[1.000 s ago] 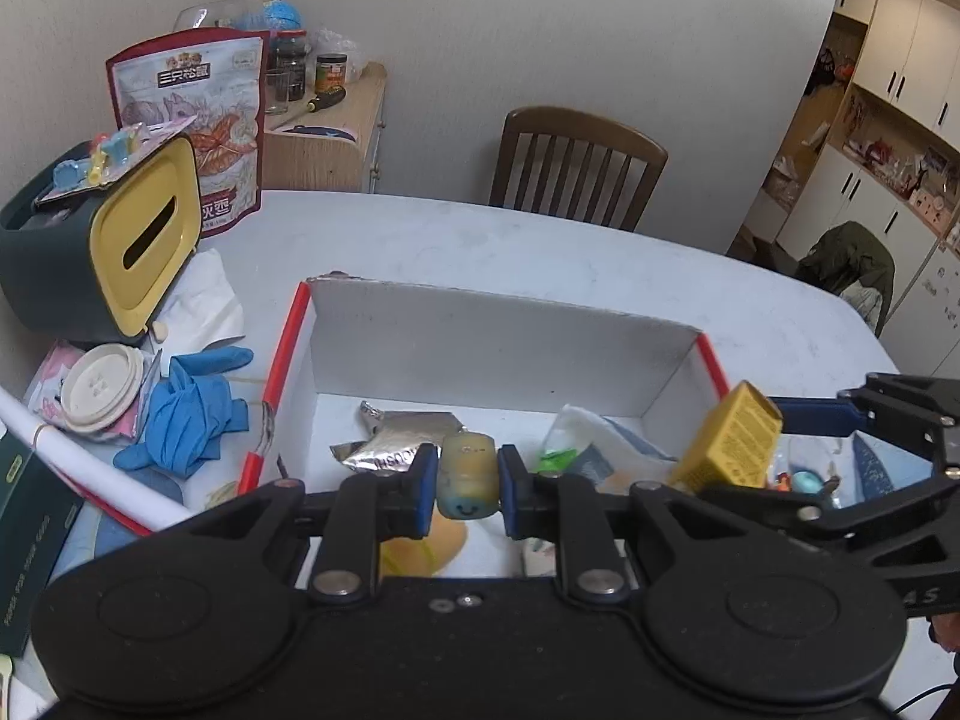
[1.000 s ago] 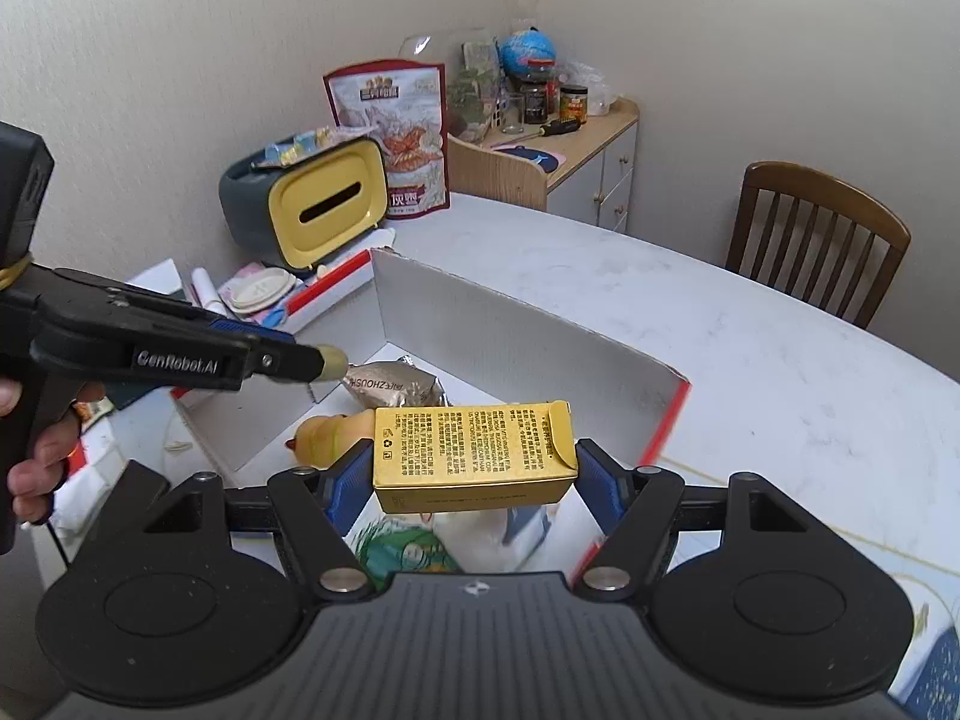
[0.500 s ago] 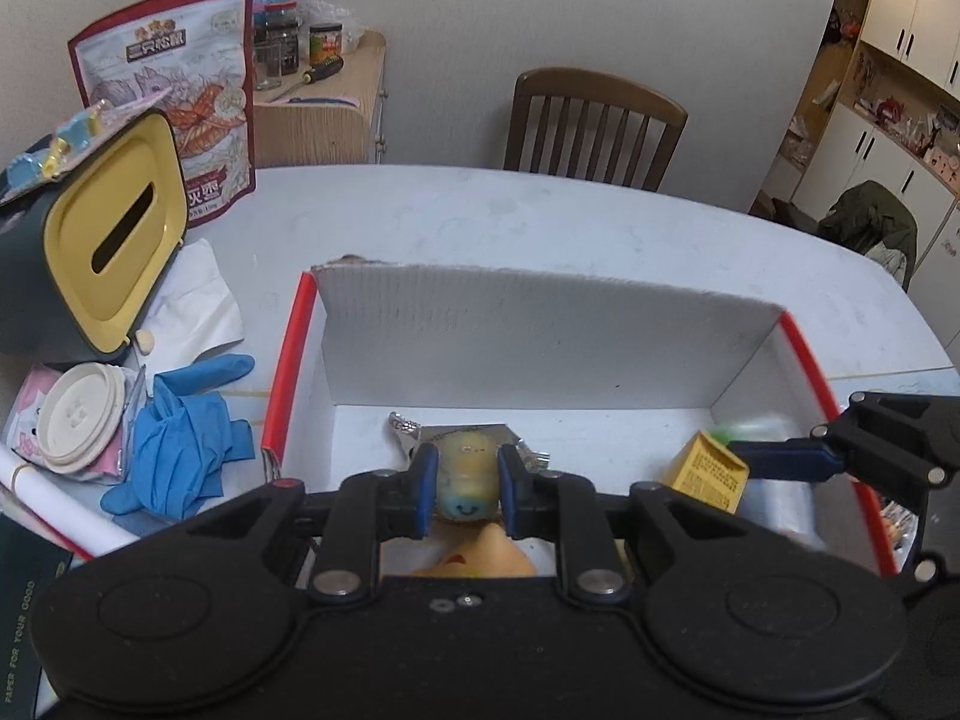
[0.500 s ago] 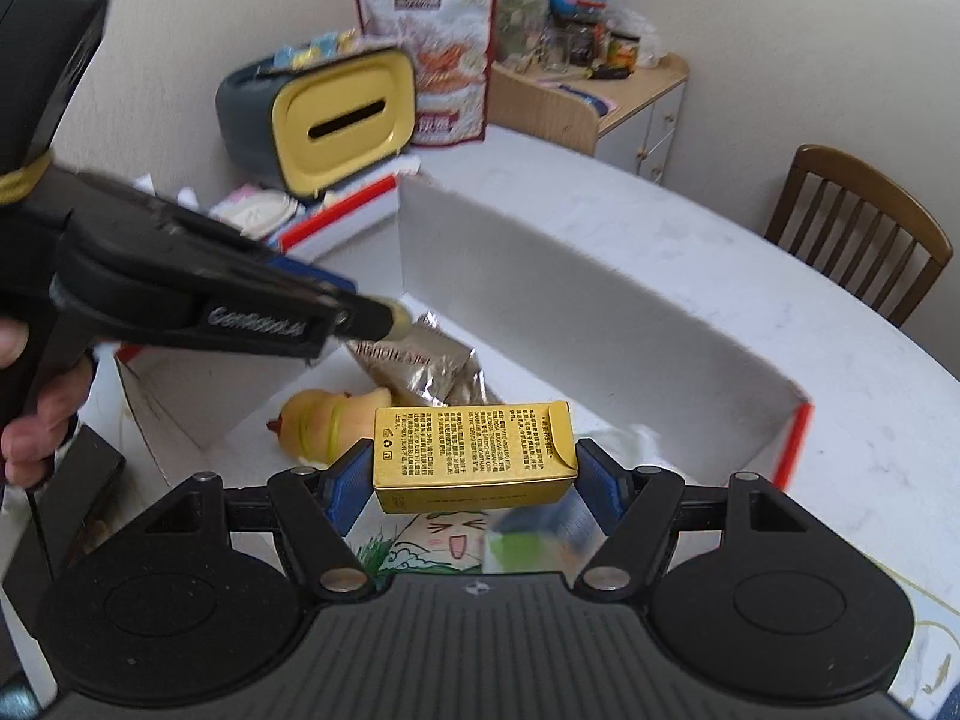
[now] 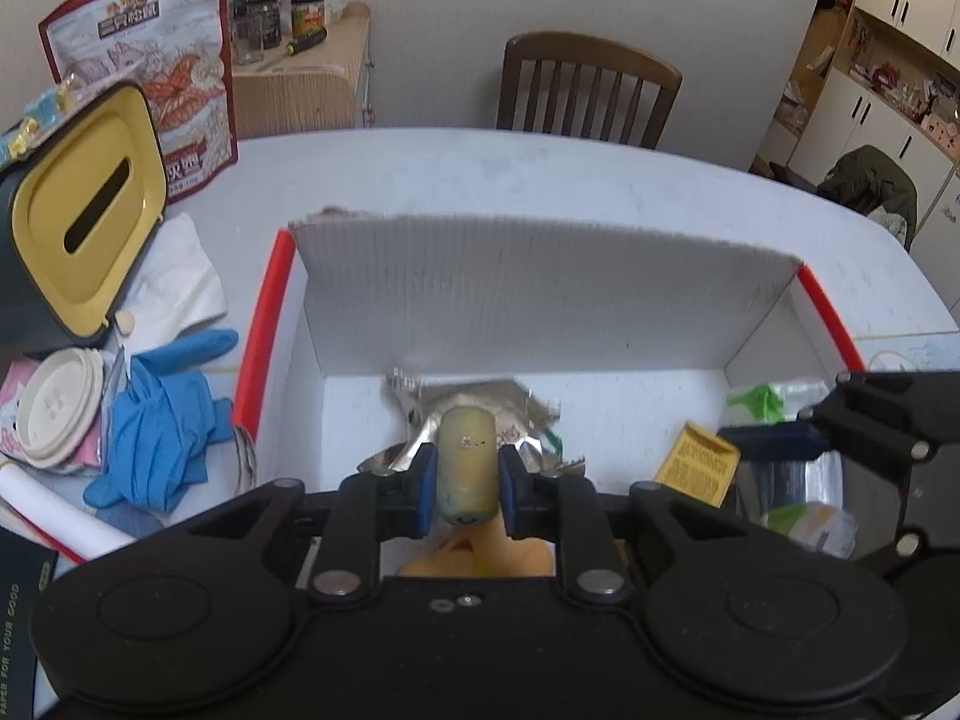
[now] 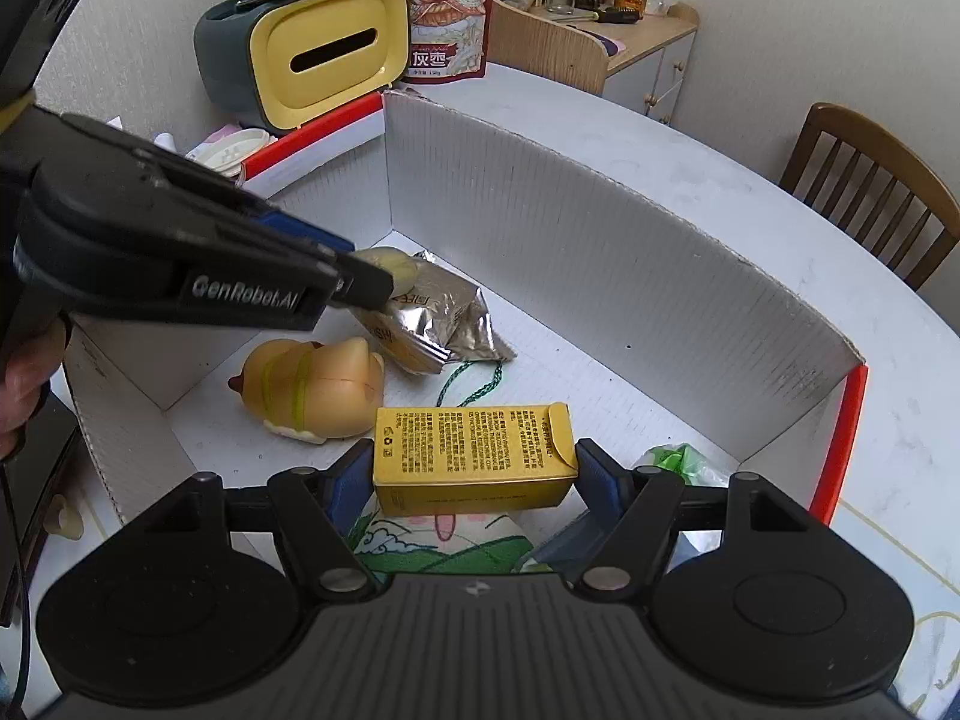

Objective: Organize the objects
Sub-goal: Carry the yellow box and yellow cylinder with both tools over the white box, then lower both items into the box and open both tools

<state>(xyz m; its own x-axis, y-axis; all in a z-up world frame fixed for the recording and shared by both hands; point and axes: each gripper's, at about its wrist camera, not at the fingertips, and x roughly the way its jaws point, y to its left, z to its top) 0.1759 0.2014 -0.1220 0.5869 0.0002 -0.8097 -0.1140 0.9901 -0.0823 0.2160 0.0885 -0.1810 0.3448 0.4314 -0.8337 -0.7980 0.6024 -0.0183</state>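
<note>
My left gripper point(image 5: 465, 480) is shut on a small pale yellow cylinder toy point(image 5: 467, 465) and holds it inside the white cardboard box point(image 5: 540, 288), above a silver foil packet point(image 5: 480, 405). The left gripper also shows in the right wrist view point(image 6: 384, 276), with the toy's tip point(image 6: 396, 267). My right gripper point(image 6: 474, 471) is shut on a yellow carton point(image 6: 474, 456), low inside the box point(image 6: 600, 240). The carton also shows in the left wrist view point(image 5: 699, 468). A yellow duck toy point(image 6: 312, 390) lies on the box floor.
Blue gloves point(image 5: 162, 408), a white lid point(image 5: 54, 408) and a yellow tissue box point(image 5: 84, 216) lie left of the box. A snack bag point(image 5: 156, 60) stands behind them. A plastic bag with green print point(image 6: 672, 459) lies in the box's right corner. A wooden chair point(image 5: 588, 90) stands beyond the table.
Both grippers have moved forward and down into the box with their loads. The yellow carton has dropped from above the box rim to near its floor.
</note>
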